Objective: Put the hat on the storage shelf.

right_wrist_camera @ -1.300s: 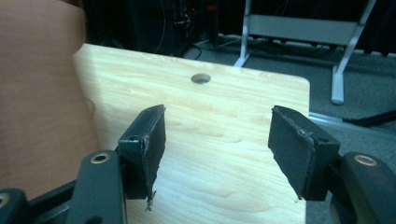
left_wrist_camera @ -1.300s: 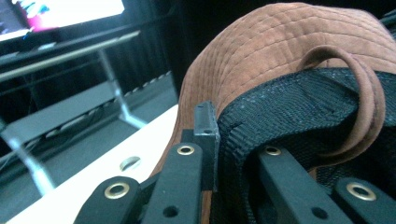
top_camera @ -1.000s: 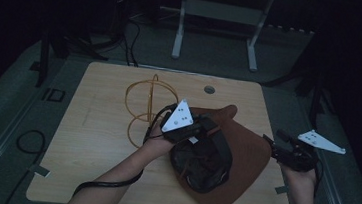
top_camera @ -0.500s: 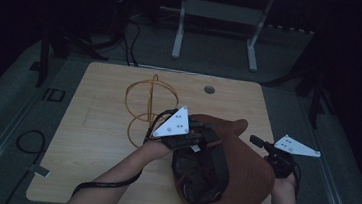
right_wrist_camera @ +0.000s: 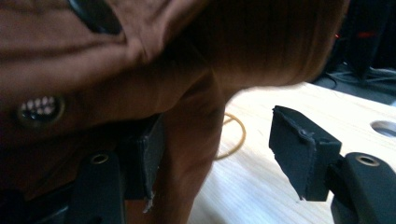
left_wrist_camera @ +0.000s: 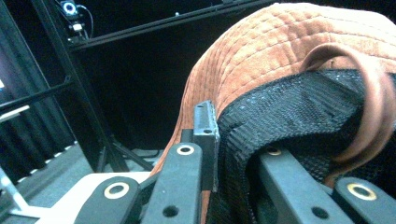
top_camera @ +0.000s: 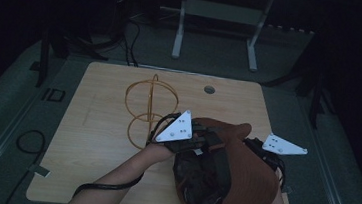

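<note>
A dark room, a wooden table [top_camera: 96, 124].
The left gripper [top_camera: 200, 139] pinches the brown hat [top_camera: 246, 183] tight. The right gripper [top_camera: 259, 152] is wide open beside it. A wire ring [top_camera: 143, 106] is near.

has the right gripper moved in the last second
Yes. In the high view the right gripper has come in from past the table's right edge, leftward, until it sits against the brown hat. Its jaws are open.
</note>
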The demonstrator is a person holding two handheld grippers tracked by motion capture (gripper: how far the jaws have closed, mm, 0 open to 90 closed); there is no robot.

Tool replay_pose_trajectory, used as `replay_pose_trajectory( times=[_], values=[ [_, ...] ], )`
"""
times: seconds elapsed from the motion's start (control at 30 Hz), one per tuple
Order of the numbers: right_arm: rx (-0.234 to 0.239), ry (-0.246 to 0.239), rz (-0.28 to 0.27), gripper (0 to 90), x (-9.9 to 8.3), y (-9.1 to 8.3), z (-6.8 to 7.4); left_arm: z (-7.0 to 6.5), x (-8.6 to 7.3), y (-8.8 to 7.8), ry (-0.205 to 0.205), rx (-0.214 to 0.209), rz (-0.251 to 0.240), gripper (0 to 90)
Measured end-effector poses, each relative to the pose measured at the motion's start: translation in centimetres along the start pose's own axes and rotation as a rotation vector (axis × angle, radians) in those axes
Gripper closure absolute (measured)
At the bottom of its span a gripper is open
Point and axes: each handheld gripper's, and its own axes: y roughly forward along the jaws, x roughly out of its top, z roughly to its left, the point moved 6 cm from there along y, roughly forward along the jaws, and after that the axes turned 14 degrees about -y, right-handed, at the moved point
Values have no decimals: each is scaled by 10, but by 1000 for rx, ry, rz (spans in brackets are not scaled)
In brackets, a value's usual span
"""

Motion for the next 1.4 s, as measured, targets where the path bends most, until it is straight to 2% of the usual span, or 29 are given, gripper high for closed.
replay_pose_trajectory(
  times=[0.13,0.2,0.27,0.33,0.47,0.53,0.57,0.63,0.67,0.83,0.87,0.97,1.0,1.03,1.07,1.13,1.17,1.27,1.4],
  values=[
    [14,-1,-19,356,3,3,0,0,-2,2,-21,-24,3,856],
    [26,-11,-27,376,6,5,1,-3,-2,4,-14,-27,-3,855],
    [26,-29,-66,403,9,6,2,-4,0,5,-23,-27,-11,855],
    [27,-32,-77,416,11,6,1,-5,1,5,-29,-34,-18,855],
    [48,1,-106,473,13,6,-1,-8,1,8,-30,-19,-11,854],
    [80,4,-97,593,12,7,1,-7,0,9,-36,-25,-2,853],
    [80,4,-97,593,12,7,1,-7,-1,9,-33,-21,0,853],
    [92,-20,-78,728,12,8,3,-6,-2,9,-29,-18,10,853],
    [105,-33,-62,840,12,10,6,-6,-3,9,-30,-14,16,852],
    [109,-40,-32,871,12,11,9,-4,-5,8,-31,-19,39,842],
    [111,-39,-30,873,11,11,10,-4,-5,8,-17,-14,54,831],
    [117,-34,-20,875,10,10,10,-3,-6,8,-10,-10,71,766],
    [118,-24,-25,877,11,8,10,-3,-6,7,-7,-3,75,672],
    [118,-24,-25,877,11,8,10,-3,-5,7,-4,3,76,672],
    [114,-28,-29,878,12,6,9,-3,-5,7,-2,11,70,577],
    [117,-16,-40,878,13,4,8,-3,-2,5,-22,8,51,573],
    [120,-10,-51,878,15,3,6,-2,-1,4,-16,23,45,539],
    [89,-21,-60,878,20,-3,3,0,3,0,-8,52,45,481],
    [51,-23,-74,878,25,-11,-6,6,8,-9,-22,87,42,432]
  ],
)
